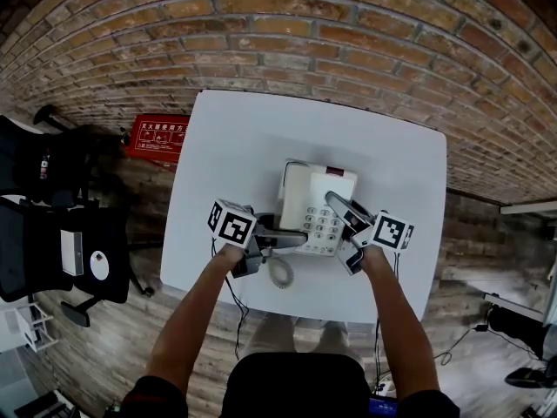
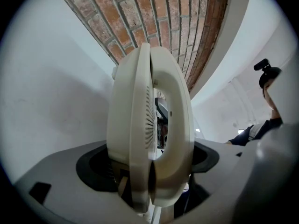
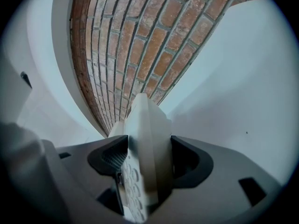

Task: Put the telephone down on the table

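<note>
A cream telephone [image 1: 318,203] with a keypad is over the front middle of the white table [image 1: 235,138]. My left gripper [image 1: 270,238] is shut on its left side, where the handset [image 2: 149,125] stands edge-on between the jaws. My right gripper [image 1: 348,225] is shut on the right side of the base [image 3: 145,139], with the keypad buttons showing by the left jaw. The coiled cord [image 1: 280,273] hangs at the phone's near edge. I cannot tell whether the phone touches the tabletop.
A brick wall [image 1: 348,33] runs behind the table. A red sign [image 1: 157,138] leans on the floor at the table's far left corner. A black office chair [image 1: 52,233] stands to the left. Cables lie on the wooden floor at the right.
</note>
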Tool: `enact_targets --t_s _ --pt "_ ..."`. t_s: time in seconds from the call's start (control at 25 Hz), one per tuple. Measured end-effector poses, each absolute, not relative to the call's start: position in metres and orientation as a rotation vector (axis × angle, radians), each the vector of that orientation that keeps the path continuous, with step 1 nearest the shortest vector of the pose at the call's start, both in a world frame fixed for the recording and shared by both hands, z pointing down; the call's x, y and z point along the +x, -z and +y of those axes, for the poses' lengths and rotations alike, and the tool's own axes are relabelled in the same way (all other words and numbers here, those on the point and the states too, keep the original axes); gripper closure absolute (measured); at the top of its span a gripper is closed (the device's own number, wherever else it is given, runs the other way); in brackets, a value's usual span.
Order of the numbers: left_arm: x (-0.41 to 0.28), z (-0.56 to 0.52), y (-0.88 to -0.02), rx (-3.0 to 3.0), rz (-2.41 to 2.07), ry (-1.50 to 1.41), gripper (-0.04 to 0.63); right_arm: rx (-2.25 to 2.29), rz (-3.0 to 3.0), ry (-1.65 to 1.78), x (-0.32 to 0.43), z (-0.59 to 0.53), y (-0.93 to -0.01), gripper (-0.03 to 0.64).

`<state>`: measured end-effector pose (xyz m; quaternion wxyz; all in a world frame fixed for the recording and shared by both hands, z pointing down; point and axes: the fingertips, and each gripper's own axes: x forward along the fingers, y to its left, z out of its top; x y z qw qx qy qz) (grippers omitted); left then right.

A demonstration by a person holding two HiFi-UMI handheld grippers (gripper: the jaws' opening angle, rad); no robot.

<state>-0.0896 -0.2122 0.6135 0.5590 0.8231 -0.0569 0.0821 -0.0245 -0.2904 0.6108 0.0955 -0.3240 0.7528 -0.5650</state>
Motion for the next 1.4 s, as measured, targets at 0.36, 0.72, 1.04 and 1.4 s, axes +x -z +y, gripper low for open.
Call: enact_targets --t_s 0.36,0.72,1.04,1.4 --pt "-0.092 -0.216 -0.621 1.935 -0.143 -0.198 0.181 -0.973 2.243 1.671 -0.025 -0.294 -0.620 0.344" --pt "-0.094 -0.222 -0.624 1.905 -0.136 -0.174 0.182 -0.956 2.197 1.698 -0.029 -0.299 -0.624 0.342" --pt "-0.093 -0.225 -0.630 1.878 -0.150 -0.181 0.183 -1.013 2.233 1.700 -0.026 -0.302 -0.635 0.333" --pt "-0.093 -0.229 -0.630 1.846 -0.169 -0.174 0.184 -1.087 2.240 1.758 -0.030 -0.304 -0.640 0.307"
